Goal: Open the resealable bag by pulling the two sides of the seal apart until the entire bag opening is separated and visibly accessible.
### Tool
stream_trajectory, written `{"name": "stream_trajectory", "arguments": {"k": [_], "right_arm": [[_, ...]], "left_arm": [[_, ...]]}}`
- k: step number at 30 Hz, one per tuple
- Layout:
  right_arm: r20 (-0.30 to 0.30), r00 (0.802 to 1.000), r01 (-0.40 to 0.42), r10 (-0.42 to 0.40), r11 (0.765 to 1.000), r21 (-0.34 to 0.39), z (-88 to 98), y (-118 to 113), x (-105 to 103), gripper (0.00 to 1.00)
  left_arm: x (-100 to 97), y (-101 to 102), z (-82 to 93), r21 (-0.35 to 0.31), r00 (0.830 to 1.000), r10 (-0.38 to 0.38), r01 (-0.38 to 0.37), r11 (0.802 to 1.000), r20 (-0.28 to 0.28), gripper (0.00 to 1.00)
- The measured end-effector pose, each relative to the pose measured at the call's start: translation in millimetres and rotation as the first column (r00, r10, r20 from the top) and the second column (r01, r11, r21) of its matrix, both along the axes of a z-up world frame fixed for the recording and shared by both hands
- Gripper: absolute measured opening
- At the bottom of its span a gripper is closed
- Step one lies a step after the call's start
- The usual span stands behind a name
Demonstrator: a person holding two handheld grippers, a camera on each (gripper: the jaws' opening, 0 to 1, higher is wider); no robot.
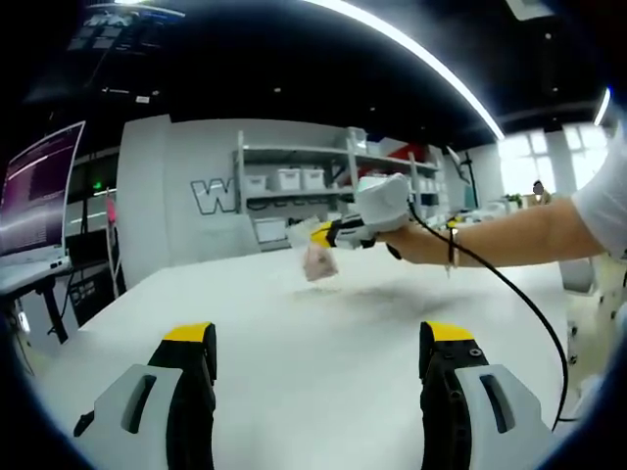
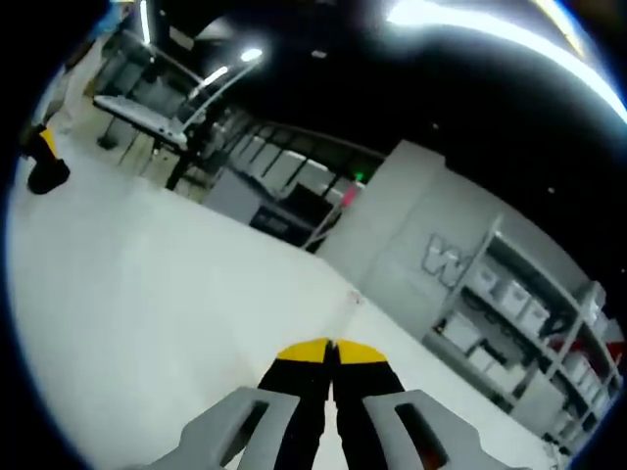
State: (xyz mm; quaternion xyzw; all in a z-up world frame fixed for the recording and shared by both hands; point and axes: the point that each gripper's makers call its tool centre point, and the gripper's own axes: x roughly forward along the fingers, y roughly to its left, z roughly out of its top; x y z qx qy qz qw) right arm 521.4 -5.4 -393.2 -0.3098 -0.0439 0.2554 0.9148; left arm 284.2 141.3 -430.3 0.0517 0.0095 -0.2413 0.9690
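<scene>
Above the white worktop (image 1: 294,362), in the left gripper view, the left gripper (image 1: 318,338) hovers with its two yellow-tipped jaws wide apart and nothing between them. Across the worktop from it, a person's bare forearm (image 1: 509,235) reaches in from the right side of that view, the hand wrapped around the white body of the right gripper (image 1: 320,233), with a black cable (image 1: 519,299) trailing down from it toward the near edge. At the yellow tip of that gripper hangs the small bag (image 1: 319,260), pale and pinkish, lifted clear of the worktop with a faint shadow beneath it; it is too small in the view to tell whether its seal is parted.

Seen in the right gripper view, the right gripper (image 2: 330,352) has its yellow tips pressed together with only a thin dark line between them. The bag itself cannot be made out between the jaws from this angle, so the clamp on it is read from the left gripper view, where the bag dangles from the tip. At the far left edge of the right gripper view a black and yellow jaw tip of the left gripper (image 2: 44,162) shows over the worktop (image 2: 147,284).

Behind the worktop stands a grey wall with metal shelves (image 1: 323,181) carrying white boxes, and a lit monitor (image 1: 39,191) sits off to the left.
</scene>
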Motion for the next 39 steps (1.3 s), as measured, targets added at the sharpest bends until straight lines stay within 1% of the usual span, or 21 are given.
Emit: {"name": "stream_trajectory", "arguments": {"k": [11,16,22,30,35,39], "right_arm": [[0.011,1.0,0.0,0.0,1.0,0.006,3.4,-1.2,-3.2,0.0],[0.018,1.0,-0.005,0.004,1.0,0.012,5.2,-2.8,-10.0,0.0],[0.016,1.0,-0.005,0.004,0.999,0.035,7.8,-8.0,-14.4,0.0],[0.031,1.0,0.0,-0.001,0.999,0.045,12.5,-15.7,-23.6,0.0],[0.032,0.999,0.005,-0.007,0.999,0.054,13.1,-21.2,-24.6,0.0],[0.034,0.999,0.007,-0.01,0.997,0.073,11.7,-25.0,-29.4,0.0]], "left_arm": [[4.4,-0.8,3.2,0.002,1.0,-0.009,0.009,1.0,0.008,0.85],[6.7,-0.8,4.2,0.004,1.0,-0.012,0.012,1.0,0.01,0.85],[7.8,-2.1,6.8,0.007,1.0,-0.018,0.018,1.0,0.015,0.85],[9.7,-4.4,11.8,0.011,0.999,-0.029,0.028,1.0,0.025,0.85],[11.2,-4.9,14.3,0.013,0.999,-0.034,0.034,0.999,0.032,0.85],[13.3,-3.1,15.0,0.012,0.999,-0.035,0.034,0.999,0.035,0.85]]}}
